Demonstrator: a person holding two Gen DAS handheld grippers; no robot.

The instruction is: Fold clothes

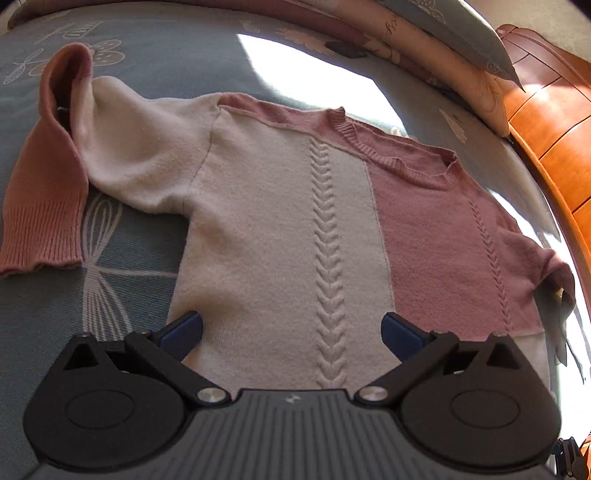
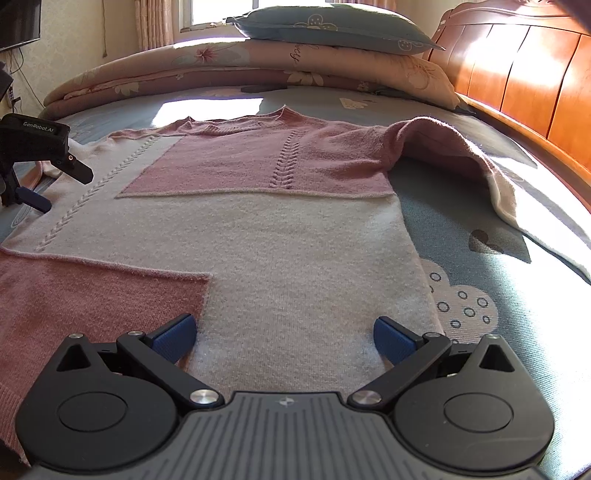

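On bed (image 1: pixel 155 48), sweater (image 1: pixel 280 221) flat, neckline toward pillows (image 2: pixel 332 26)

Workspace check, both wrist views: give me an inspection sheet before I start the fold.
Surface: bed sheet, blue-grey with printed shapes, sunlit in patches.
Job's things: sweater, cream and pink, spread flat front-up, neckline toward the bedding pile; one sleeve bent with its pink cuff hanging toward the hem; other sleeve humped up and draped outward.
Clutter: small dark object on the sheet beyond the sweater, cannot tell what.
Grippers: left gripper open over the cream hem; right gripper open over the cream panel near the hem; neither holds cloth.
Cables: thin wires on the far wall.
Surroundings: folded quilt, pillow, wooden headboard, window curtains.
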